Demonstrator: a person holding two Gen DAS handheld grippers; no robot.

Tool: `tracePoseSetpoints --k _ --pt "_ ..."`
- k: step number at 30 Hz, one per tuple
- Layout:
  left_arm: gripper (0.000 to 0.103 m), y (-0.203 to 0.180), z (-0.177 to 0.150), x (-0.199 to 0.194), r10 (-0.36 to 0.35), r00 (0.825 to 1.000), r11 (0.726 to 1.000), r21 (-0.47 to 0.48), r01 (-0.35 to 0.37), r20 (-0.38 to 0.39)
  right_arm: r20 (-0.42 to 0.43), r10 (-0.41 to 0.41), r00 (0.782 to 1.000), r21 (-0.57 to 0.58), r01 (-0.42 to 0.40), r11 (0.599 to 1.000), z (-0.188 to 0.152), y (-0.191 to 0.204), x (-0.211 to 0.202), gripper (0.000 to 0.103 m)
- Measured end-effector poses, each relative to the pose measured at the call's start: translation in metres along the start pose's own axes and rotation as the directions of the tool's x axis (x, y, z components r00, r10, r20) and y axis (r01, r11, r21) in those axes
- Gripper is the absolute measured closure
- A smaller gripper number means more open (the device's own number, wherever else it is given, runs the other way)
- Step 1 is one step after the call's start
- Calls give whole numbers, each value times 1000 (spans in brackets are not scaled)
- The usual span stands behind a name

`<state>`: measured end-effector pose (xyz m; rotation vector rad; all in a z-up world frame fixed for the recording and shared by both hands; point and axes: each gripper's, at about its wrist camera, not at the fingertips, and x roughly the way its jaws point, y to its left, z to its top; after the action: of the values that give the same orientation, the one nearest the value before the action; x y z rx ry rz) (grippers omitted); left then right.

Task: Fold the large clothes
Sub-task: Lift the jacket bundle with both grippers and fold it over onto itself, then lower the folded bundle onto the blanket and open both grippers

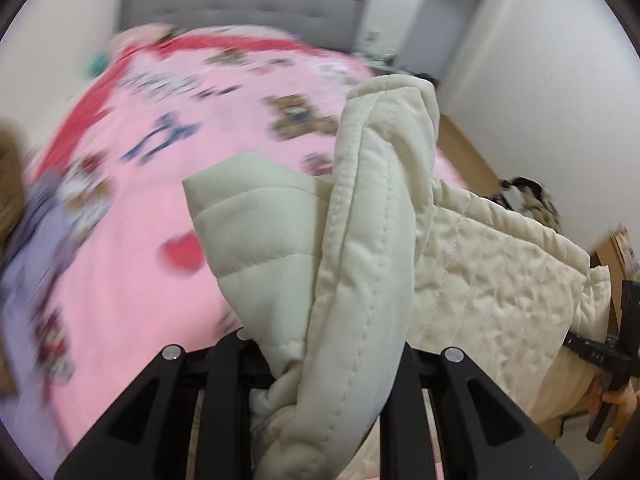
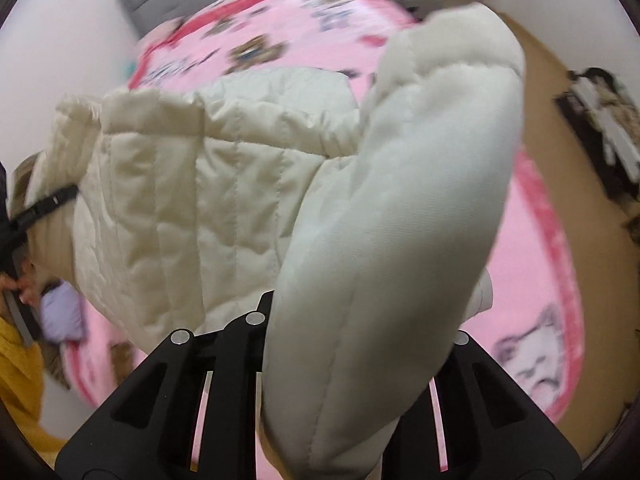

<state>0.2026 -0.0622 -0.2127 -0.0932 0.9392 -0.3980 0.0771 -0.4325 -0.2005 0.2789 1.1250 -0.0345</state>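
Note:
A cream quilted puffer jacket (image 1: 460, 272) hangs in the air above a pink patterned bedspread (image 1: 132, 264). My left gripper (image 1: 320, 364) is shut on a thick padded edge of the jacket. My right gripper (image 2: 352, 344) is shut on another padded part of the same jacket (image 2: 192, 200), which stretches between the two. The other gripper's black frame shows at the far right of the left wrist view (image 1: 612, 360) and at the far left of the right wrist view (image 2: 36, 212). The fingertips are hidden by fabric.
A grey tufted headboard (image 1: 248, 4) stands at the far end of the bed. A lilac garment (image 1: 36, 248) lies on the bed's left side. Wooden floor (image 2: 560, 128) and dark clutter (image 2: 600, 128) lie to the right. White walls surround.

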Motion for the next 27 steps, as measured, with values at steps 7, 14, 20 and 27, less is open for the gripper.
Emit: tracePoseSetpoints --k 7,14,20,27 --pt "83 -95 86 127 -59 998 996 68 60 -20 70 -89 994 106 82 991 60 -107 23 84" --pt "83 -185 166 230 -52 997 988 142 61 -65 78 -98 992 256 75 964 107 -191 60 83" --pt "82 -219 180 328 120 982 973 214 -86 -147 -6 -100 995 332 97 938 123 -235 125 81" --pt "60 -224 179 389 277 952 919 325 -222 -131 -23 -117 993 392 117 913 106 -254 176 45"
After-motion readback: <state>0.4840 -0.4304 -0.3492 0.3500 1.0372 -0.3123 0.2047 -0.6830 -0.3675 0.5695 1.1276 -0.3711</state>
